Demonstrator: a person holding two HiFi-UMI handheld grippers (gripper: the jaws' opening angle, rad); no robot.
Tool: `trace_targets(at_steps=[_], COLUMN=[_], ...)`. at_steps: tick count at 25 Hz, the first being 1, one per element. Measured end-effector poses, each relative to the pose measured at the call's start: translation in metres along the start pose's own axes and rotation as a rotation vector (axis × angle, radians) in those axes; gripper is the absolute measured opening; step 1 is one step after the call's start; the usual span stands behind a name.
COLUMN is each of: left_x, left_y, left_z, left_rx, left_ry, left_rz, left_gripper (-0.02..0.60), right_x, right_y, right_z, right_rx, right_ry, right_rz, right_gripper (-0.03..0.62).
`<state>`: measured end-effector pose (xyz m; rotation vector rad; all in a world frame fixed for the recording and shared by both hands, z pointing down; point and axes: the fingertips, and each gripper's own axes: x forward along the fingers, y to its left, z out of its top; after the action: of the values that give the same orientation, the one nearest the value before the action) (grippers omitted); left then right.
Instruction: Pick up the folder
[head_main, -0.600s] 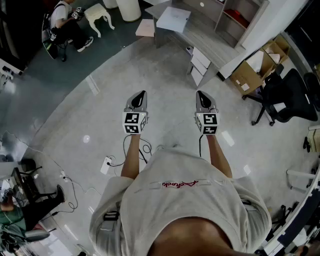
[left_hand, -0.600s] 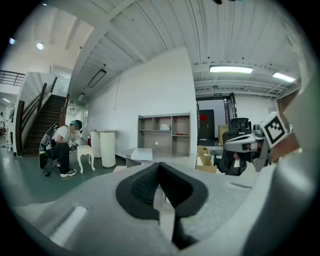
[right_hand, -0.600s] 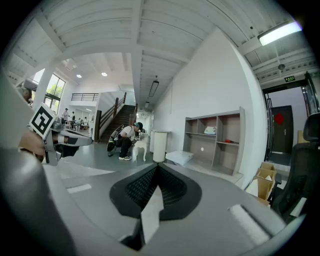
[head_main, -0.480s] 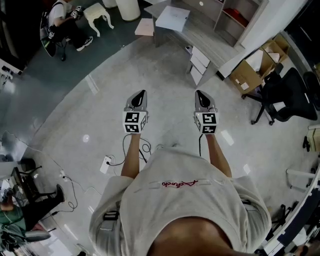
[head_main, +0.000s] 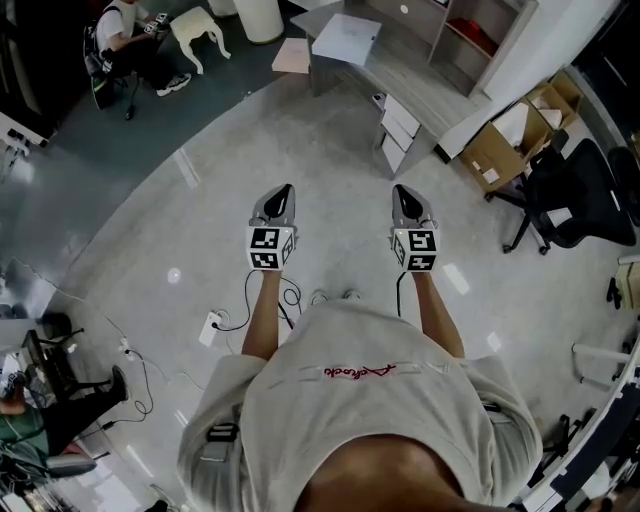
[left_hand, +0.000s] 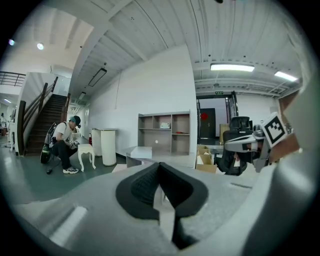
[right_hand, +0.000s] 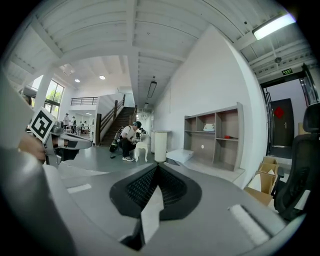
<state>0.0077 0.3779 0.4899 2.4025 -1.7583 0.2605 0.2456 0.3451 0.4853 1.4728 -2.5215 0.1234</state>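
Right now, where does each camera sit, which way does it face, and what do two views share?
Head view: on the person's head, facing steeply down at the floor; shirt, forearms, left tool and right tool show.
Left gripper view: on the left tool, facing forward along its shut jaws toward the shelf unit; right tool at right edge.
Right gripper view: on the right tool, facing the same shelf unit; left tool at left edge.
Shared: both gripper views show the crouching person.
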Motion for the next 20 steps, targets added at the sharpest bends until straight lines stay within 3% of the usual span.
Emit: trace_targets(at_steps=[20], left_x=[0.039], left_y=[-0.046], left_z=[0.0], left_rx=[-0.013], left_ry=[0.012], left_rz=[0.021], left_gripper=[-0.002], right_x=[0.011], right_y=[-0.045], right_z=[-0.01], right_rx=[-0.024], right_ry=[0.01], right_rz=[0.061], right_gripper=[0.008])
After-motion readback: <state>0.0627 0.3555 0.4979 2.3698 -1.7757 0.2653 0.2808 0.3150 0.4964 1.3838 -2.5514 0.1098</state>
